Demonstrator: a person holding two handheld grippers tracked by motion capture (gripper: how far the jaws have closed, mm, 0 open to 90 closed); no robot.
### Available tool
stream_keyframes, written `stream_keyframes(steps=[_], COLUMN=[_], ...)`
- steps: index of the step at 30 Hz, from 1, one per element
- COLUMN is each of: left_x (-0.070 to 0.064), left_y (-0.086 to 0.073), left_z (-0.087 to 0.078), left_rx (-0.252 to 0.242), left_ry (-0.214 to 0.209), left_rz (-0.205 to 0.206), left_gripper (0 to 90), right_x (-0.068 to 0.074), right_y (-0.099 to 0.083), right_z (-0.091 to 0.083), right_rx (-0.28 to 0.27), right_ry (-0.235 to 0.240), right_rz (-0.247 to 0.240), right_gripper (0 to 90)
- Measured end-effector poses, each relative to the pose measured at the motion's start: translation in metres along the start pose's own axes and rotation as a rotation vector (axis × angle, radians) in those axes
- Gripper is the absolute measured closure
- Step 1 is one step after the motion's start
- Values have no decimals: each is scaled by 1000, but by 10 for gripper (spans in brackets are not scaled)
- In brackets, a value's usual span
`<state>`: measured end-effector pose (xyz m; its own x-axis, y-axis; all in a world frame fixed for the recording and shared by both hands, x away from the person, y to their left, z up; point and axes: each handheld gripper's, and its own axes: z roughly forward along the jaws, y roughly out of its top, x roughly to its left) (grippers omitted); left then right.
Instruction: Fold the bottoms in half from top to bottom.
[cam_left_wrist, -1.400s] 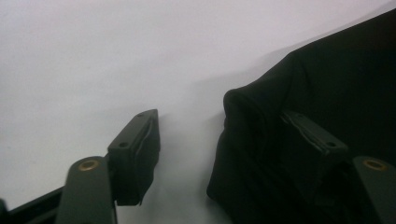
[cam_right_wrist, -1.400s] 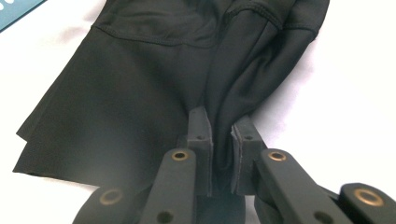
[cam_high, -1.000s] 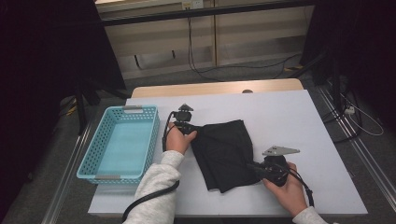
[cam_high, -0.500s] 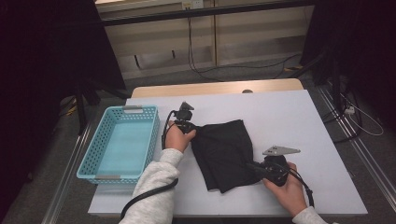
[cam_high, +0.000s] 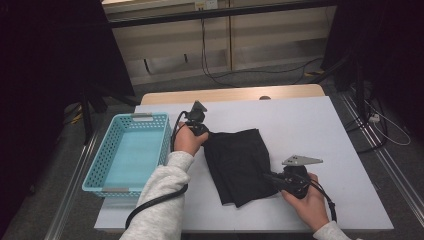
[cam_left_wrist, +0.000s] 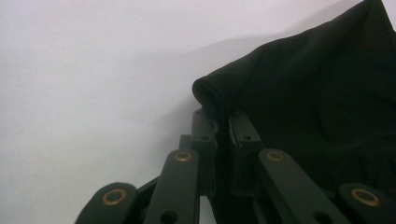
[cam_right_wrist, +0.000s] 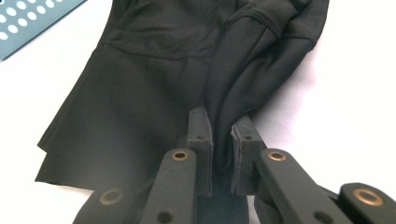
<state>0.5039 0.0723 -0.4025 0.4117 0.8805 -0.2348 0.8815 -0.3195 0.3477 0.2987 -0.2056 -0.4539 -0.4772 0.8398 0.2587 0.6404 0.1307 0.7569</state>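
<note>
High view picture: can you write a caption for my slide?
Two hand-held grippers, left and right, pinch opposite edges of a black cloth on a white table, beside a blue basket.

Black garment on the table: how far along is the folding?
The black fabric garment already lies folded into a rough rectangle on the white table. In hand: the left gripper and right gripper each pinch an edge of it. Left, probably: another fold or a move into the turquoise plastic basket, which holds nothing.
</note>
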Motion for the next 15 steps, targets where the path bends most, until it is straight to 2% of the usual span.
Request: stream_keyframes(steps=[5,11,15], left_x=[1,1,0], left_y=[2,6,10], left_z=[-5,-10,-14], left_rx=[24,52,84], left_ry=[-1,2,23], left_rz=[-4,-12,-5], left_gripper=[828,828,829], right_x=[4,4,5], right_y=[2,3,3], right_z=[-1,-1,0], right_rx=[-15,-16,-19], right_ry=[3,6,4], right_rz=[-13,-6,-7], right_gripper=[810,810,811])
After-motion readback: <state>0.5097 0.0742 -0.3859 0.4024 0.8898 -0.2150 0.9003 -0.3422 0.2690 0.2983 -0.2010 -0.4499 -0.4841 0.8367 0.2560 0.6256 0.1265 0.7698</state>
